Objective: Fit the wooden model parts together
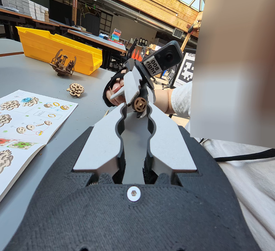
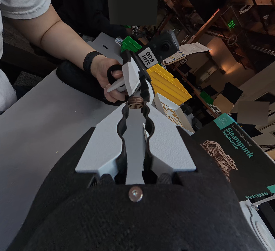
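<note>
Laser-cut plywood with dark burnt edges makes up the small wooden wheel [image 1: 139, 104], a stack of thin round discs with a square peg at its hub and small slots around it. It is held in the air above the near edge of the smooth grey worktop [image 1: 37, 77], pinched from two sides at once. The left gripper [image 1: 136, 106] closes its matte grey, wavy-edged fingers on the wheel's rim; the right gripper [image 1: 137, 102] comes down from above, tilted, and its ribbed fingertip presses the same wheel. In the right wrist view the right gripper [image 2: 135, 105] clamps the layered disc [image 2: 135, 104] at its tips, and the left gripper [image 2: 134, 94] meets it from the far side, a bare hand [image 2: 110, 83] wrapped round its handle with a finger through a black loop.

Farther along the worktop lie a flat gear cluster [image 1: 75, 89] of pale wood and a taller, darker wooden assembly [image 1: 63, 63], just in front of a glossy yellow plastic bin [image 1: 59, 50]. An open instruction booklet [image 1: 29, 124] lies at the left edge. A dark printed kit box [image 2: 232, 154] sits at the right.
</note>
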`<move>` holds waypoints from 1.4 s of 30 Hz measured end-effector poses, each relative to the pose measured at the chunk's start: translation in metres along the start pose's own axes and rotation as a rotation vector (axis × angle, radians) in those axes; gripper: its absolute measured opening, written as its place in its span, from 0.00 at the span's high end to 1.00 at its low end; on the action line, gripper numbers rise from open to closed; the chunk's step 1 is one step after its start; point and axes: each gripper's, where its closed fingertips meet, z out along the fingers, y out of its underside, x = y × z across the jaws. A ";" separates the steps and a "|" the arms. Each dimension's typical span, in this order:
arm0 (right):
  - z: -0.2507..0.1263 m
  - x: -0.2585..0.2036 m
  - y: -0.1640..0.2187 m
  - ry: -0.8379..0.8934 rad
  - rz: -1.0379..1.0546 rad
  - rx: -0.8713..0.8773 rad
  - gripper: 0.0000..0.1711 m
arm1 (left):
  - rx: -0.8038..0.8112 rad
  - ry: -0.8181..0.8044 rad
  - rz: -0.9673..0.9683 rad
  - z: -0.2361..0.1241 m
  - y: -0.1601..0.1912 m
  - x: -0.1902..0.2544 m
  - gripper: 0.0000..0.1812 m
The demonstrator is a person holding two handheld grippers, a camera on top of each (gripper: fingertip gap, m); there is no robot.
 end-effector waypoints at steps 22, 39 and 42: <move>0.000 0.007 0.008 0.023 0.046 -0.031 0.88 | -0.080 -0.201 0.237 -0.001 0.004 -0.015 0.90; 0.000 -0.004 0.001 0.063 -0.290 -0.068 0.88 | -0.098 -0.123 0.295 0.001 0.007 -0.001 0.85; -0.001 -0.005 0.001 0.070 -0.335 -0.076 0.88 | -0.139 -0.123 0.355 0.004 0.015 0.001 0.86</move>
